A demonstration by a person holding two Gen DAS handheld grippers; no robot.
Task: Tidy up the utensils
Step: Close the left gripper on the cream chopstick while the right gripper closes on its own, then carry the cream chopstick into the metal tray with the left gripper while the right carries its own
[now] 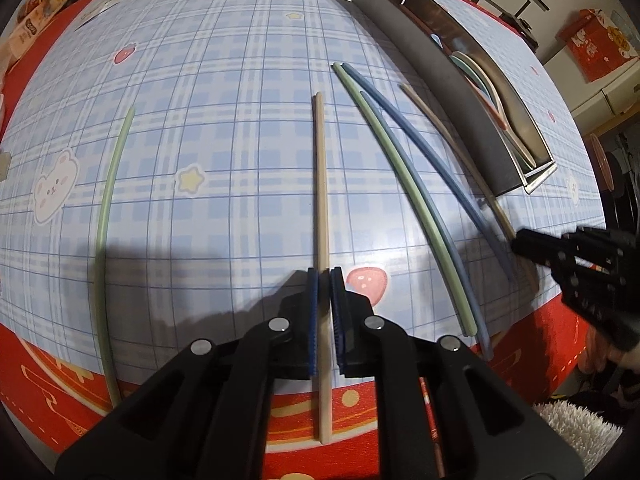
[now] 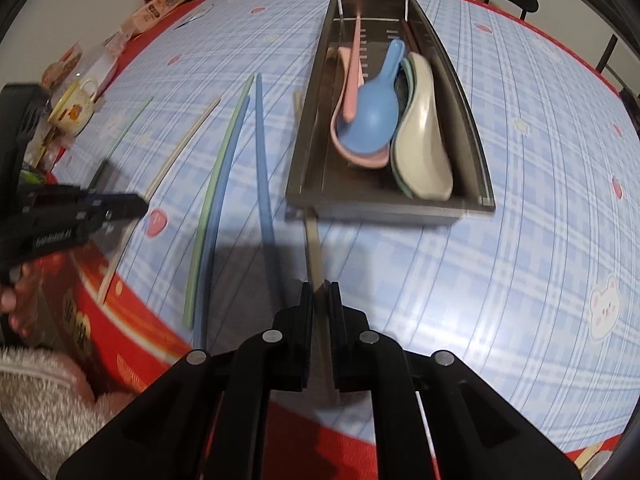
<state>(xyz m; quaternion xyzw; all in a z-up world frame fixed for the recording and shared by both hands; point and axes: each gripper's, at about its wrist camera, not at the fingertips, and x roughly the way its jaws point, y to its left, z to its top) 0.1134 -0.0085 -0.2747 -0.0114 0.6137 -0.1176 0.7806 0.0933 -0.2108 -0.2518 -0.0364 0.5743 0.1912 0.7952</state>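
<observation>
Beige chopstick (image 1: pixel 322 184), thin, straight, matte

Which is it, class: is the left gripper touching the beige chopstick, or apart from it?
Touching. The left wrist view shows the left gripper shut on the beige chopstick, its blue pads pressing both sides.

A beige chopstick (image 1: pixel 322 200) runs lengthwise between the left fingers (image 1: pixel 313 320), clamped. Another beige chopstick (image 2: pixel 316 256) is pinched between the right fingers (image 2: pixel 306 336), pointing toward the steel tray (image 2: pixel 308 128) holding spoons (image 2: pixel 374 116). Green and blue chopsticks (image 1: pixel 404 184) lie between both pairs of fingers.

Blue plaid tablecloth (image 1: pixel 224 80), red border
</observation>
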